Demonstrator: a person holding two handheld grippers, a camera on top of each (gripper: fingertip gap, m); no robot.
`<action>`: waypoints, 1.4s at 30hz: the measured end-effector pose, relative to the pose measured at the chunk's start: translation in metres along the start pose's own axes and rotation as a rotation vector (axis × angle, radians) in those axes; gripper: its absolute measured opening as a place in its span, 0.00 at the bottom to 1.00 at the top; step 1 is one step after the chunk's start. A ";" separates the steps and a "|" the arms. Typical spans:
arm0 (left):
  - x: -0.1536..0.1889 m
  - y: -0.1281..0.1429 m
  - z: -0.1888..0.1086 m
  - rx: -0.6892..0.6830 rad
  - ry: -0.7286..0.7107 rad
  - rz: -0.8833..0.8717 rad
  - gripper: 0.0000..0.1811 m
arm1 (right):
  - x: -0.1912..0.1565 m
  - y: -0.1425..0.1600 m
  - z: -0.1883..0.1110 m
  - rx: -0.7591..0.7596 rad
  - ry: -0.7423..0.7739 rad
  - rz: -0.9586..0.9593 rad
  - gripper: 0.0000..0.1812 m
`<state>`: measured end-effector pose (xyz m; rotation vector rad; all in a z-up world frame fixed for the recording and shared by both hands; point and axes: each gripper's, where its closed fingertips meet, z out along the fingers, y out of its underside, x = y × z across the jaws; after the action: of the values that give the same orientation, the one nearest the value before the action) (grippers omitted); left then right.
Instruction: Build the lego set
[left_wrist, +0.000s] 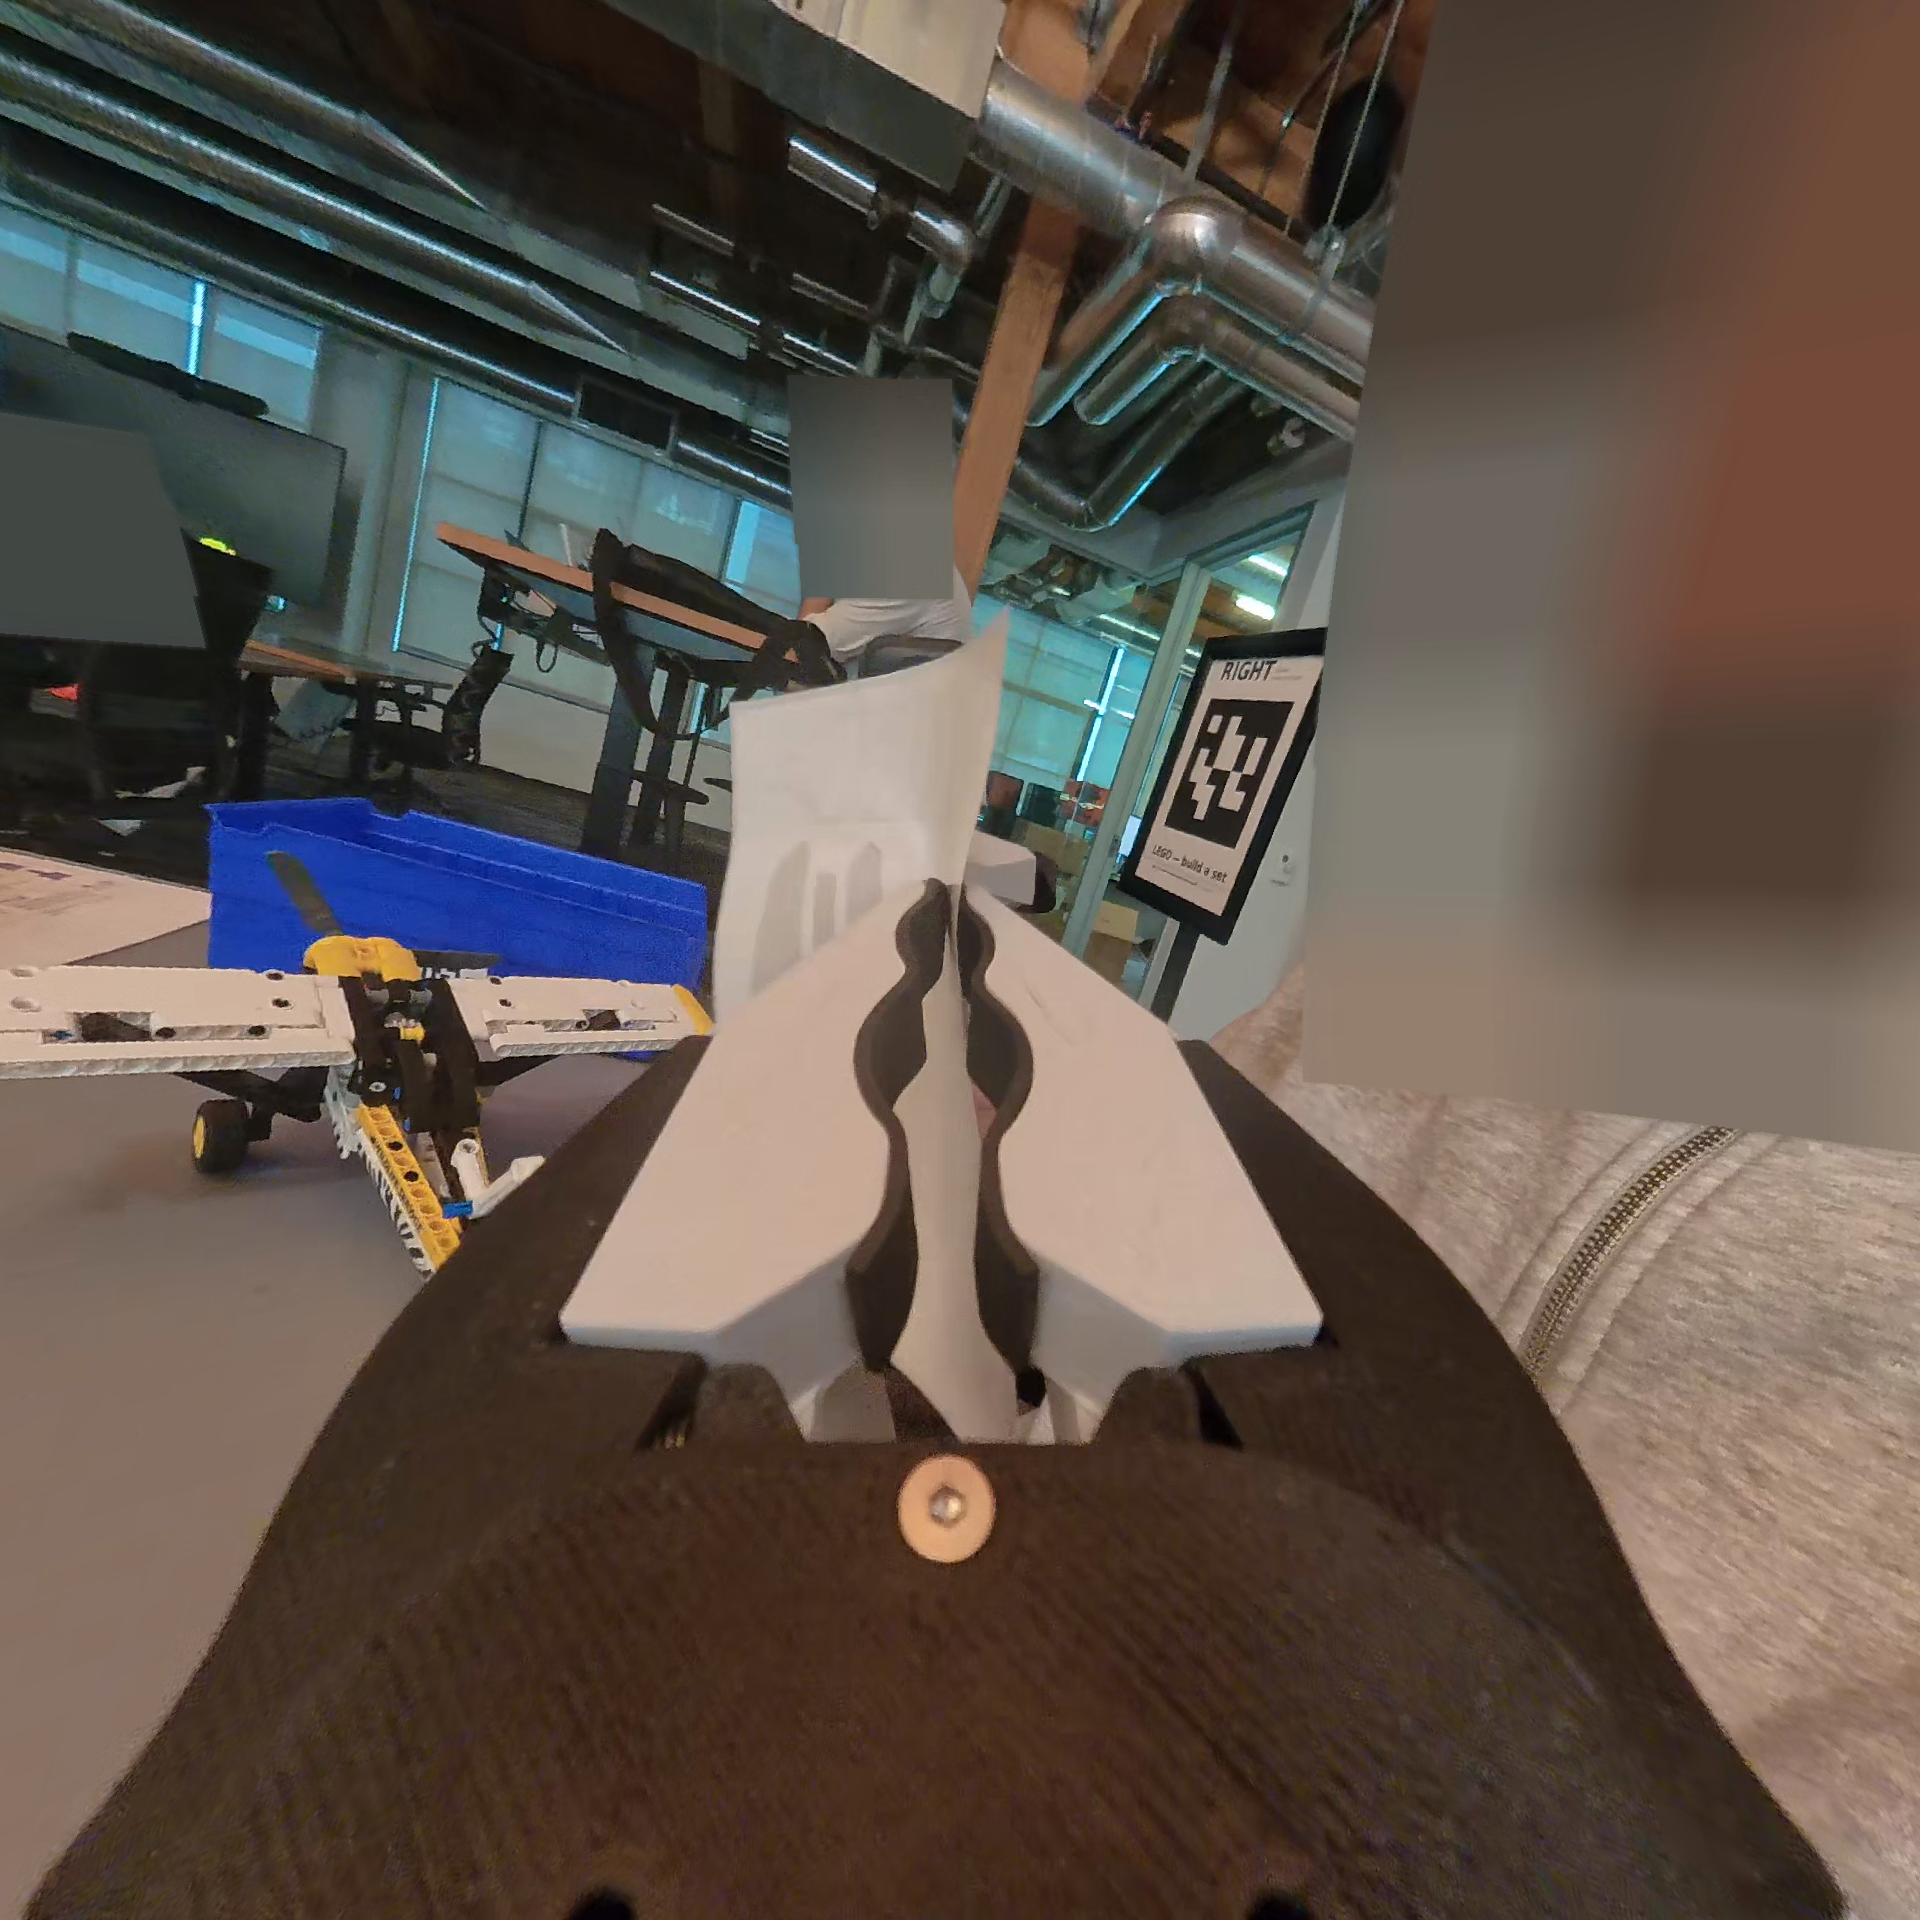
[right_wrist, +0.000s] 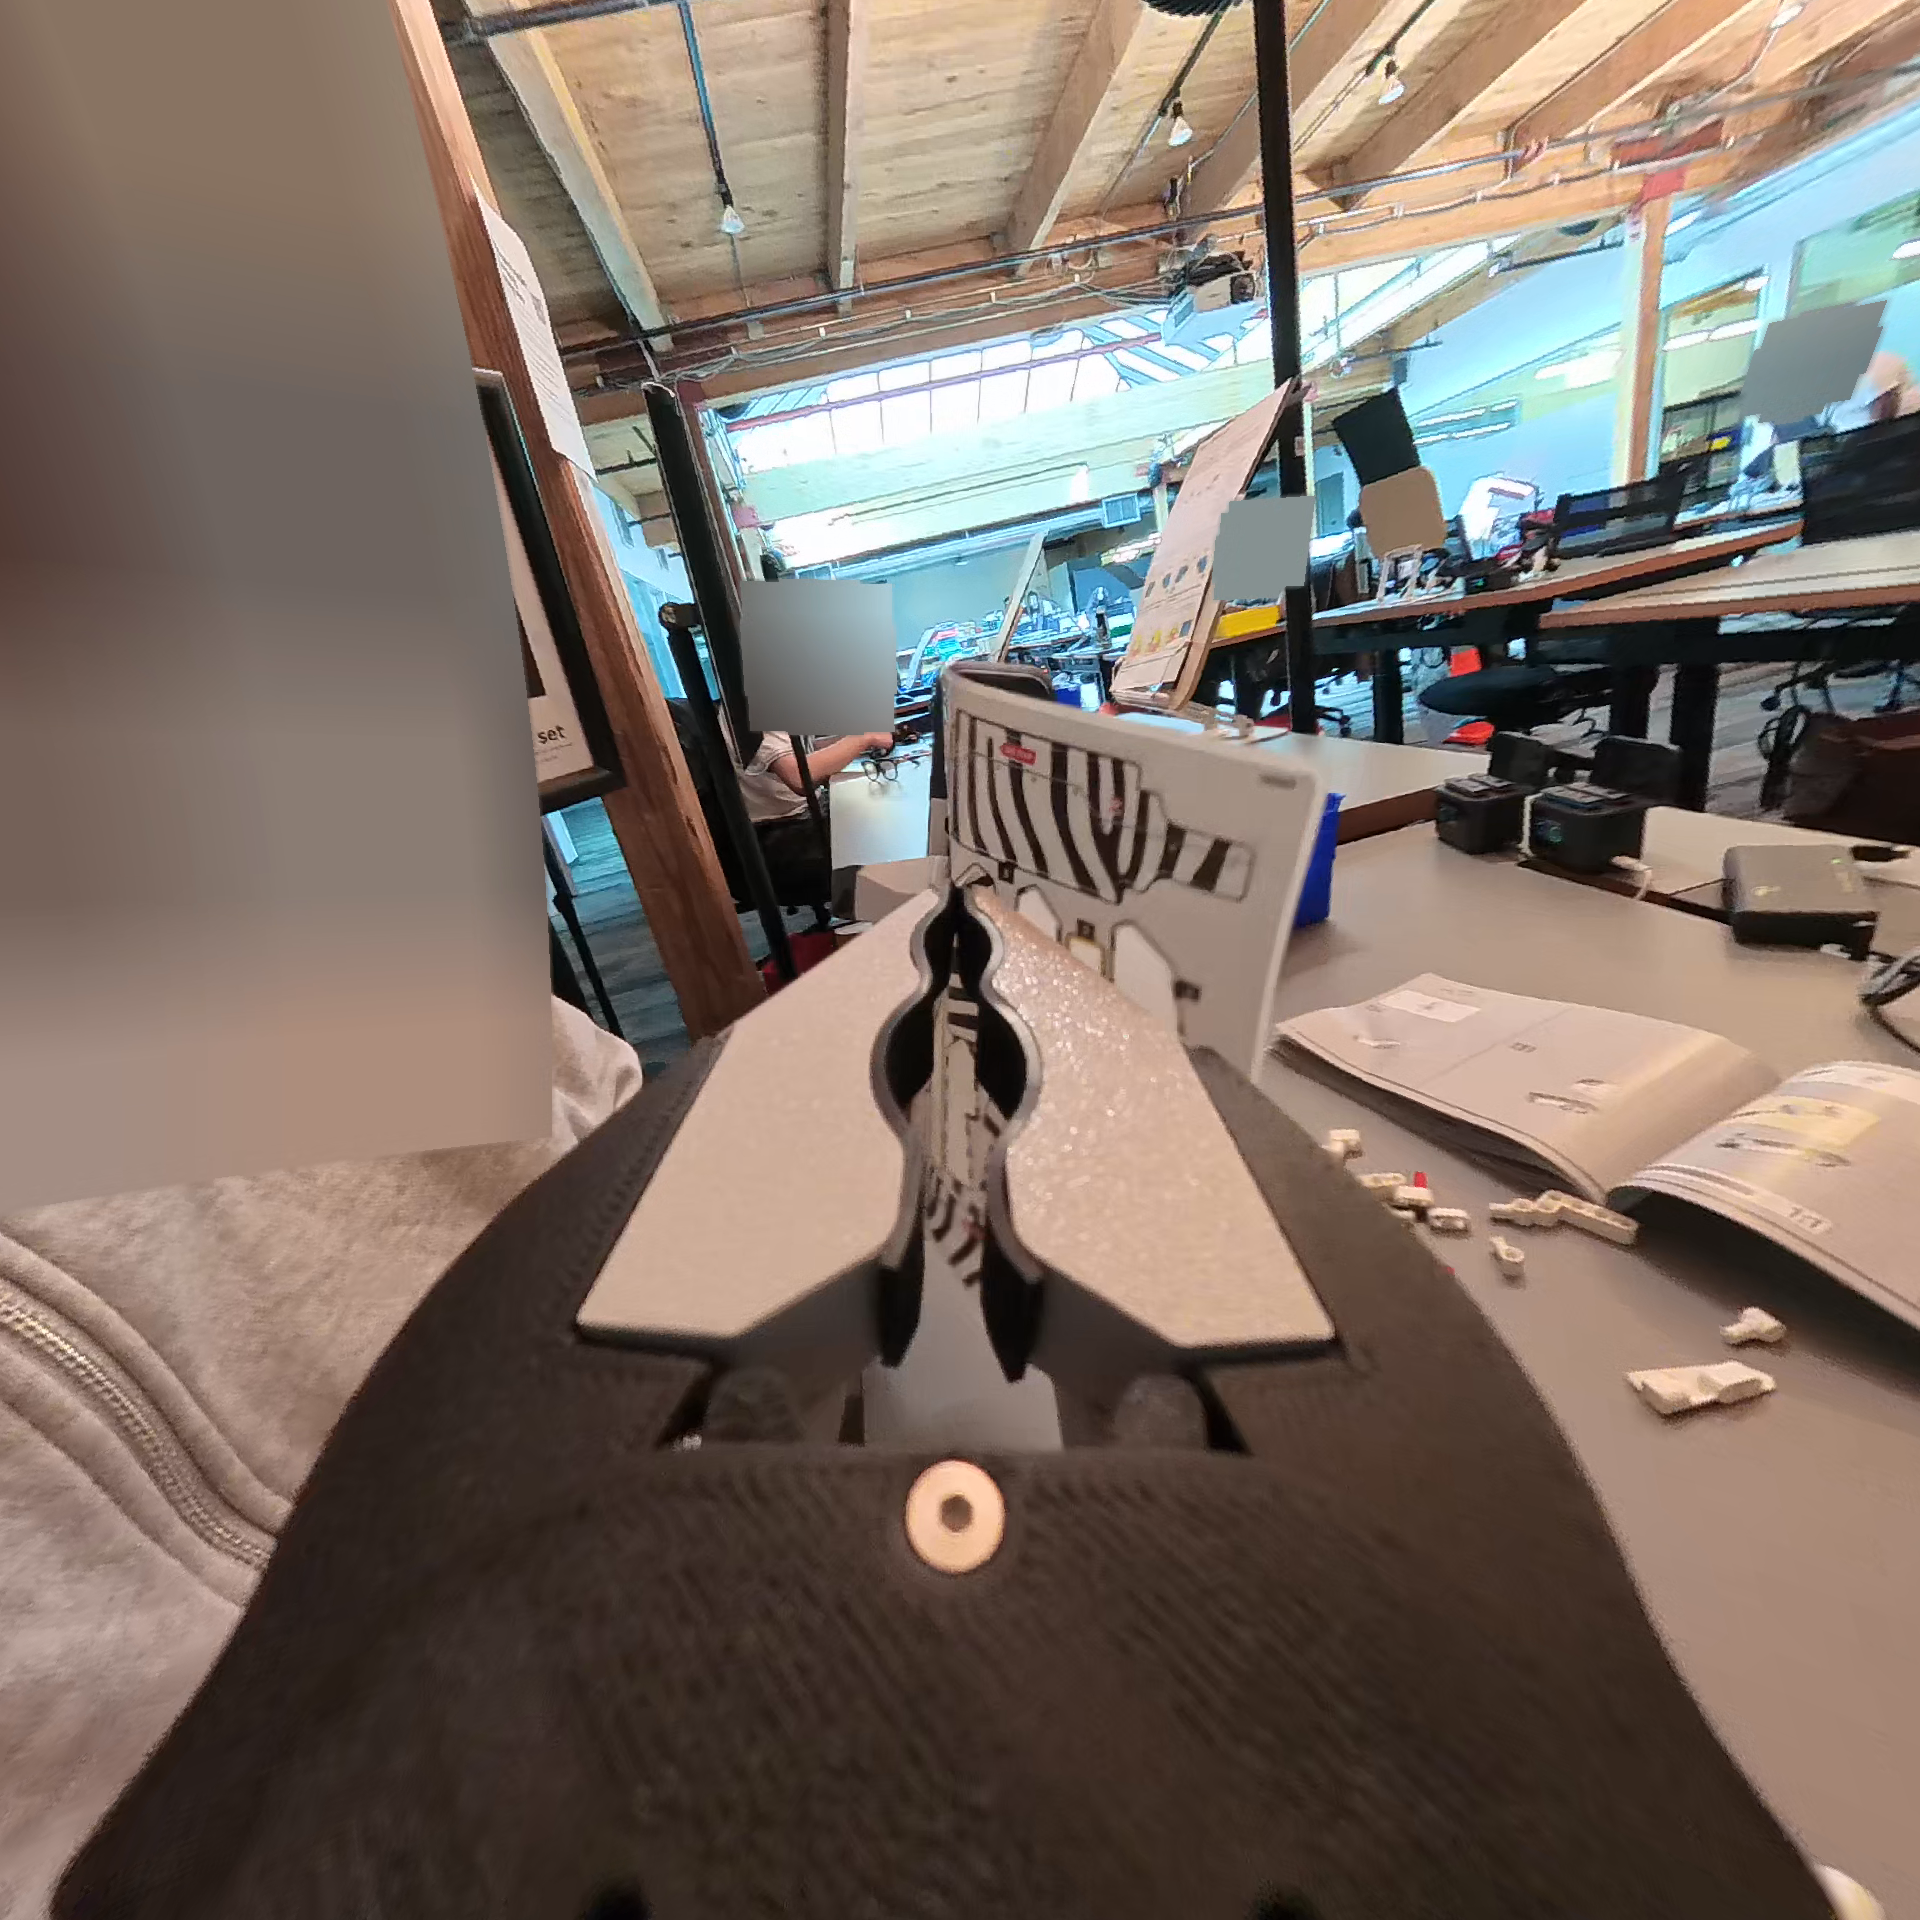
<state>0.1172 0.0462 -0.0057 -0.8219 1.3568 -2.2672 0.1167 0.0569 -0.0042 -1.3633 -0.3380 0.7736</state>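
Both grippers are lifted above the grey table (left_wrist: 156, 1351) and shut on one sticker sheet. In the left wrist view my left gripper (left_wrist: 948, 894) clamps the sheet's plain white back (left_wrist: 842, 790), which stands up past the fingertips. In the right wrist view my right gripper (right_wrist: 961, 894) clamps the printed side (right_wrist: 1101, 821), with black zebra stripes and small outlined stickers. The partly built lego plane (left_wrist: 384, 1039), white wings with a yellow and black frame, stands on the table to the left of the left gripper.
A blue bin (left_wrist: 457, 894) stands behind the plane. An open instruction booklet (right_wrist: 1558, 1091) and loose white pieces (right_wrist: 1699, 1387) lie at the right. Black devices (right_wrist: 1579, 821) sit farther back. A framed sign (left_wrist: 1226, 779) stands ahead. A grey zipped hoodie (left_wrist: 1558, 1299) is close by.
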 end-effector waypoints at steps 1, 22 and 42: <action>-0.001 0.000 0.000 0.000 0.000 -0.004 0.00 | 0.001 0.000 0.001 -0.002 0.000 0.004 0.00; -0.031 -0.004 -0.014 0.068 -0.096 -0.173 0.00 | 0.021 0.009 -0.004 -0.100 0.195 -0.313 0.07; -0.003 0.009 0.002 -0.050 0.010 -0.028 0.00 | 0.003 0.007 -0.001 -0.079 0.058 -0.124 0.07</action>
<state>0.1212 0.0419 -0.0137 -0.8516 1.4202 -2.2701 0.1176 0.0579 -0.0123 -1.4221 -0.4067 0.6220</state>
